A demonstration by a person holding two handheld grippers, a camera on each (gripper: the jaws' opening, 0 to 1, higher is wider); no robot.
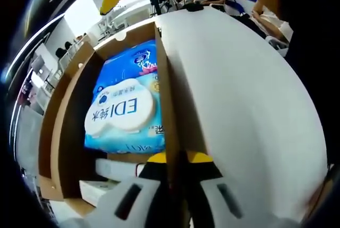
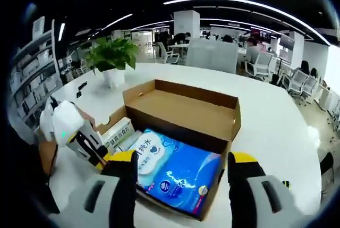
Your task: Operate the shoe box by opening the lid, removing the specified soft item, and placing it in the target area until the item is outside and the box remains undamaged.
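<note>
Left claw (image 1: 178, 170) pinches 1 shoe box (image 2: 183, 114) wall; right claw (image 2: 182, 170) spread over 1 blue wipes pack (image 2: 175, 170).

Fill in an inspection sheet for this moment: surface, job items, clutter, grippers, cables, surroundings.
Surface: white table, bare on this side.
Job items: cardboard shoe box open, lid folded back; blue wipes pack lying inside.
Clutter: small white boxes at the box's end; potted plant.
Grippers: left gripper shut on the box's side wall; right gripper open above the pack.
Cables: nothing seen.
Surroundings: open office, chairs, seated people, shelving.
</note>
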